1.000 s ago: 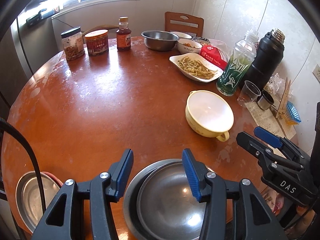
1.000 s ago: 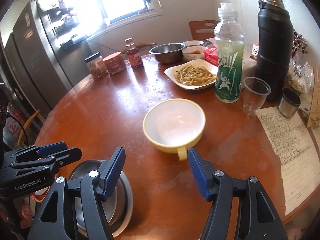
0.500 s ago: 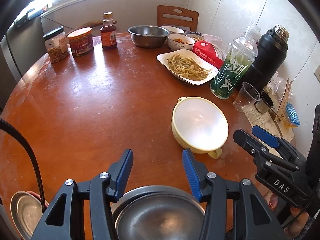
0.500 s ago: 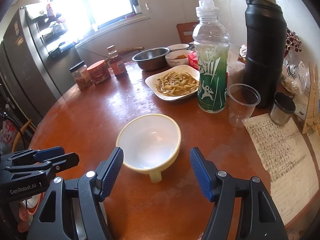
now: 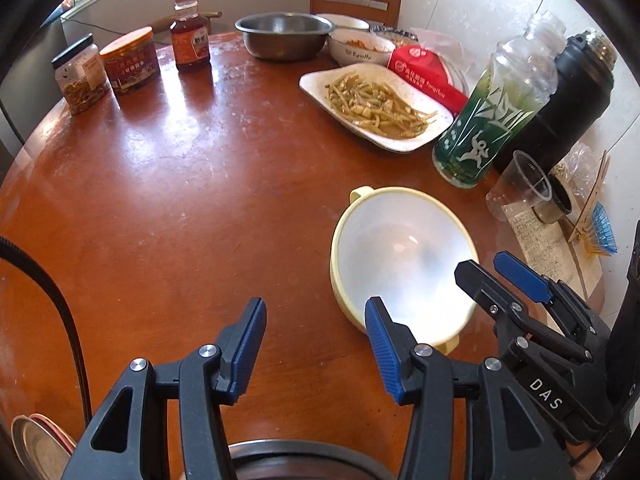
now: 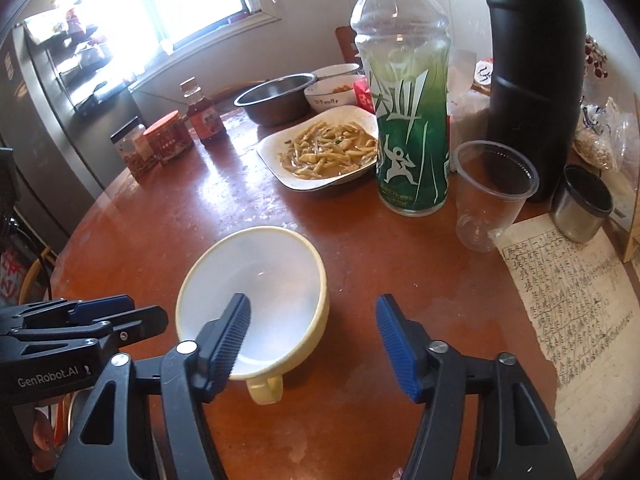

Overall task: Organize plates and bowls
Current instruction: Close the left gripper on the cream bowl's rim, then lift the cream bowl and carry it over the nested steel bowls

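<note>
Right tongs (image 6: 312, 340): jaws apart and just been closing in, not clamped yet. Left finger (image 6: 228, 332) sits over the inside of the yellow two-handled bowl (image 6: 256, 276); right finger is outside it, over bare round wooden table (image 6: 168, 216). The bowl's near rim and near handle lie between the fingers; can't tell if a pad touches the rim.

Left tongs (image 5: 316, 344): jaws apart, nothing between them, only tabletop. Yellow bowl is just ahead and to their right; the right pad overlaps its near rim in view. Steel bowl (image 5: 304, 460) is directly under them at the table's near edge. Steel plate (image 5: 34, 450) is down at their left.

Ahead, well apart: dish of green beans (image 5: 376, 106), large steel bowl (image 5: 280, 34), green drink bottle (image 6: 408, 120).
</note>
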`<state>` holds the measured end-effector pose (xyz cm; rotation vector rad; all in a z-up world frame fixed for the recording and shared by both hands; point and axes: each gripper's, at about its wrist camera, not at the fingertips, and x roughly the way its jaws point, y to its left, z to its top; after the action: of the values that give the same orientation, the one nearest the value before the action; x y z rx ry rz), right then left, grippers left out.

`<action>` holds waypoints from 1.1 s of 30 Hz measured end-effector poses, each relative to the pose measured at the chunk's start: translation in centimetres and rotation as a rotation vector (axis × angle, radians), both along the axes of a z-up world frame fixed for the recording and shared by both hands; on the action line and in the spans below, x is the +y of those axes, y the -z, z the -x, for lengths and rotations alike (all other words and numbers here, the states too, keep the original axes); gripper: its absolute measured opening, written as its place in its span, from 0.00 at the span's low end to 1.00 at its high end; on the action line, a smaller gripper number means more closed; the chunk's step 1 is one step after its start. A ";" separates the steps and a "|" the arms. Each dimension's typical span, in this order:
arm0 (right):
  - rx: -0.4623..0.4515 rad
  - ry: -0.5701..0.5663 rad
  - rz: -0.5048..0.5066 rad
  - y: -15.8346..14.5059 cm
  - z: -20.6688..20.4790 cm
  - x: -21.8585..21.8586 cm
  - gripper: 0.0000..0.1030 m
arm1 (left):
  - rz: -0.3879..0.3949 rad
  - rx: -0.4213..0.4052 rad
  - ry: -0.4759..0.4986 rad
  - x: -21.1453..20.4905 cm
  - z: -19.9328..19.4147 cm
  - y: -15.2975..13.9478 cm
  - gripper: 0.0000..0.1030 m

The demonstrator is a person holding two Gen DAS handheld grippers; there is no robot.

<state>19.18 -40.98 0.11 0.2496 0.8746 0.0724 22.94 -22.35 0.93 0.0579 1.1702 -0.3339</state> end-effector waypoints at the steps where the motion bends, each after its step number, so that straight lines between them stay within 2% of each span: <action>1: 0.007 -0.001 0.005 0.3 -0.2 0.0 0.56 | 0.001 0.010 0.002 -0.2 -0.3 0.3 0.50; 5: 0.018 -0.012 0.000 1.0 -0.7 0.1 0.46 | -0.003 0.015 0.003 -0.5 -0.8 0.9 0.50; 15: 0.036 -0.047 -0.003 1.8 -2.1 1.0 0.33 | 0.037 0.066 0.027 -1.2 -1.7 1.9 0.49; 20: 0.043 -0.058 -0.011 1.8 -2.2 1.2 0.26 | 0.101 0.108 0.034 -1.3 -2.1 2.3 0.36; 23: 0.039 -0.058 -0.002 1.7 -2.1 1.6 0.25 | 0.067 0.083 0.035 -1.7 -1.7 2.2 0.34; 28: 0.039 -0.051 -0.011 1.3 -1.9 1.8 0.25 | 0.092 0.072 0.032 -1.0 -1.3 1.6 0.34; 33: 0.002 -0.073 -0.015 -0.5 -1.1 2.7 0.25 | 0.102 0.028 0.011 0.6 -0.4 -0.2 0.34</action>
<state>20.26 -38.32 0.60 0.2320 0.8853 0.1471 23.34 -21.73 1.11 -0.0299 1.1795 -0.4051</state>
